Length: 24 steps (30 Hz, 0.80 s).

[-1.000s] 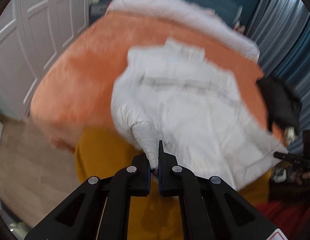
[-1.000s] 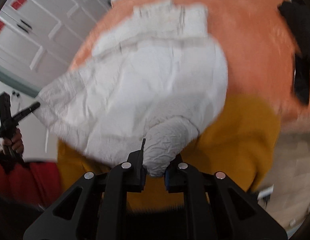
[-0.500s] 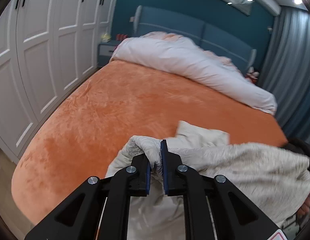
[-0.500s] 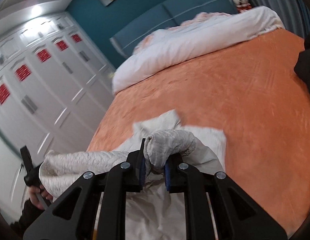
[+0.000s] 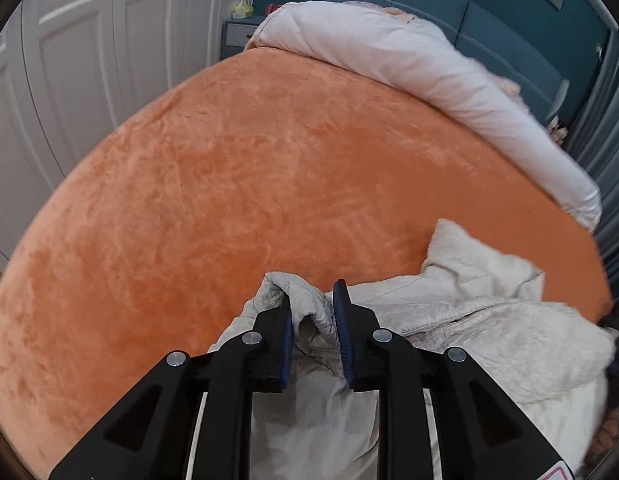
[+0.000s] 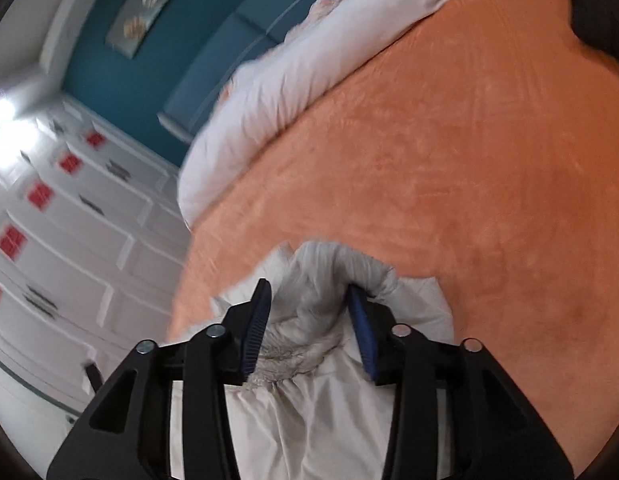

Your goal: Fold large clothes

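Crinkled off-white quilted garment [image 5: 461, 332] is heaped at the near edge of the orange plush bed cover [image 5: 249, 168]. I see left gripper [image 5: 312, 312] and right gripper [image 6: 307, 300] parted, bunched fabric loose between each pair of fingers.

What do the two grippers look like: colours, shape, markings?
Both look alike. The left gripper and right gripper have black angular linkage arms with triangular cut-outs, silver round pivot bolts and blue ribbed fingers. A red-and-white sticker shows at the left gripper's lower edge. No cables or sleeves show.
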Each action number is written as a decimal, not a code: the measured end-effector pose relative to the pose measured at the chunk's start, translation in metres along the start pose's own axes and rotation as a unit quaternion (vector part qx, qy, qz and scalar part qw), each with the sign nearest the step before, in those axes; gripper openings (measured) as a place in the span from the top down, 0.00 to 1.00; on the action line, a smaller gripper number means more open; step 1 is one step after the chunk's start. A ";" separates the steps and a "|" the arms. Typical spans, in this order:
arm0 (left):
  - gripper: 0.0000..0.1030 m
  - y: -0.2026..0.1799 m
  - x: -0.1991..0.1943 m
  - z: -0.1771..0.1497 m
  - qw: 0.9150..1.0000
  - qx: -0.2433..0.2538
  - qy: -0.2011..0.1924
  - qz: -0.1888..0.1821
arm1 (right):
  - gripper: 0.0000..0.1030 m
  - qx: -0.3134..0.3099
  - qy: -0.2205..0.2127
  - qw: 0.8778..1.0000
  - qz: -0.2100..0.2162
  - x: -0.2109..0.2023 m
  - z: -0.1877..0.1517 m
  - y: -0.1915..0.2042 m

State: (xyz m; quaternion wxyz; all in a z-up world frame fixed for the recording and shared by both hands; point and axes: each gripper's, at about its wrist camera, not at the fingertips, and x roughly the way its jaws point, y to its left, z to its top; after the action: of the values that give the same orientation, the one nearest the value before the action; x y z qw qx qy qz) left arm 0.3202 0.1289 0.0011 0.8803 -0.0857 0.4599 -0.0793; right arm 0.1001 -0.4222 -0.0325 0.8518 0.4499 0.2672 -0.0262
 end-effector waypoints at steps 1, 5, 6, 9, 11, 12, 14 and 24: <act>0.76 0.004 -0.008 0.003 1.000 -0.003 -0.005 -0.010 | 0.50 0.003 -0.018 1.000 0.000 -0.010 0.003 -0.005; 0.53 0.021 -0.057 0.017 0.996 0.006 -0.078 0.036 | 0.50 0.003 -0.065 0.998 -0.010 -0.052 0.013 -0.012; 0.49 0.027 -0.078 0.023 0.993 0.008 -0.112 0.042 | 0.50 -0.014 -0.073 0.997 -0.018 -0.060 0.013 -0.006; 0.49 0.024 -0.118 0.036 0.986 0.003 -0.159 0.056 | 0.52 -0.115 -0.089 0.988 -0.060 -0.074 0.002 0.041; 0.48 0.000 -0.130 0.036 0.983 0.019 -0.176 0.043 | 0.55 -0.170 -0.088 0.979 -0.071 -0.065 -0.009 0.072; 0.45 -0.012 -0.130 0.033 0.983 0.028 -0.176 0.033 | 0.57 -0.207 -0.081 0.972 -0.077 -0.054 -0.019 0.094; 0.40 -0.047 -0.120 0.020 0.984 0.057 -0.166 0.009 | 0.65 -0.257 -0.065 0.960 -0.090 -0.030 -0.035 0.120; 0.40 -0.127 0.012 -0.049 0.989 0.121 -0.060 0.063 | 0.74 -0.314 0.026 0.933 -0.172 0.083 -0.078 0.116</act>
State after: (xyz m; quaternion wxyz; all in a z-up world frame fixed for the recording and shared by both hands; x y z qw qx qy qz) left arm 0.2794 -0.0014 -0.0075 0.9134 0.0459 0.3978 -0.0732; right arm 0.1701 -0.2764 -0.0205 0.9249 0.1072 0.3570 -0.0751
